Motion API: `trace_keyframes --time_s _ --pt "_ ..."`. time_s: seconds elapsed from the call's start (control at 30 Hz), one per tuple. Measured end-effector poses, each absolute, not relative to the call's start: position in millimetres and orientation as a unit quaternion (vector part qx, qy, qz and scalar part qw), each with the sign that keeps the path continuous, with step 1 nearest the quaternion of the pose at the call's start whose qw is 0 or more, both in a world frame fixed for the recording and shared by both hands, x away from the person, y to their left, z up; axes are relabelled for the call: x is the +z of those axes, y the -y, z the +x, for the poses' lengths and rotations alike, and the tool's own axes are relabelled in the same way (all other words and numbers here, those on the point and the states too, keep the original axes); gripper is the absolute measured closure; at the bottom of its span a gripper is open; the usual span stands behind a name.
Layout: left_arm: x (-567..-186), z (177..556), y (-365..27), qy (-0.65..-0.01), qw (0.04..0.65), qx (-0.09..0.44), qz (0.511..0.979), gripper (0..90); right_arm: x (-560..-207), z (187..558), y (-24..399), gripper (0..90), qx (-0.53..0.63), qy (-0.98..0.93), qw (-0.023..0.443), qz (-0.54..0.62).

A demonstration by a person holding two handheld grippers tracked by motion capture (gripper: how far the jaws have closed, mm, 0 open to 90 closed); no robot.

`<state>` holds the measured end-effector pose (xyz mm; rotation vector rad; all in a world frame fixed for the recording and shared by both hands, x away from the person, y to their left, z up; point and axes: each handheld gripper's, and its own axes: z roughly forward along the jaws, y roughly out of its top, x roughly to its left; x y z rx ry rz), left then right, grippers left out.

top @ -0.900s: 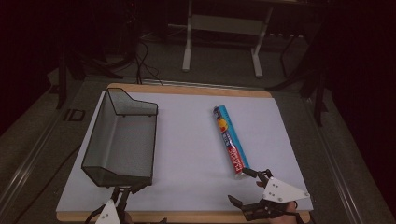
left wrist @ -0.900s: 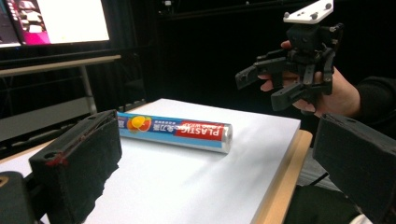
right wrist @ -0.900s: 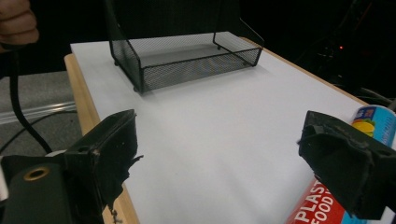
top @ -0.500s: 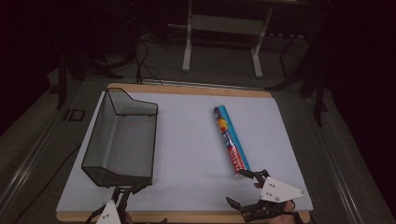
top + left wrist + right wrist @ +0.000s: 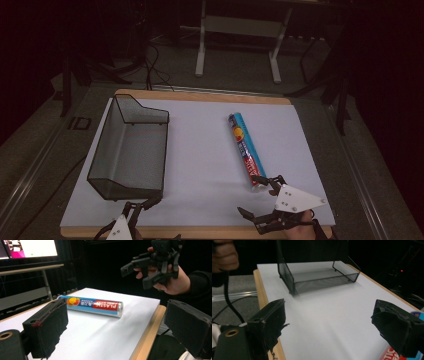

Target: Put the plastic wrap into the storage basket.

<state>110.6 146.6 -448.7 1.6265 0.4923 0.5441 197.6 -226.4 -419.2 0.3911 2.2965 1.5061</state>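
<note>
From the high view, the white sheet (image 5: 200, 165) covers nearly the whole wooden board, with a thin strip of wood showing along the near and far edges. The mesh tray (image 5: 131, 150) sits on the sheet's left part and the blue tube (image 5: 245, 147) lies well to the right of the tray, so there's a broad bare lane of sheet between them. The right gripper (image 5: 260, 200) hovers at the sheet's near right corner, jaws spread wide with nothing in them, one tip just beside the tube's near end. The left gripper (image 5: 142, 206) sits just in front of the tray's near wall, also gaping. In the left gripper view, the tube (image 5: 91, 306) lies near the sheet's edge, and both pads stand well apart. In the right gripper view, the tray (image 5: 317, 276) is across open sheet, with the tube's end (image 5: 392, 355) by the right pad. Compared with a moment earlier, the right gripper has turned a bit leftward and sits slightly lower in frame; tube and tray haven't budged.
</note>
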Motion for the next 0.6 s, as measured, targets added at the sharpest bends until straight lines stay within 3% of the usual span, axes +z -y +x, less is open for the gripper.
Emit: trace_keyframes --time_s 0.6 --pt "-450 108 -145 -0.205 0.629 0.252 0.706 5.3 -388 236 217 13.5 0.543 -0.801 0.214 0.135"
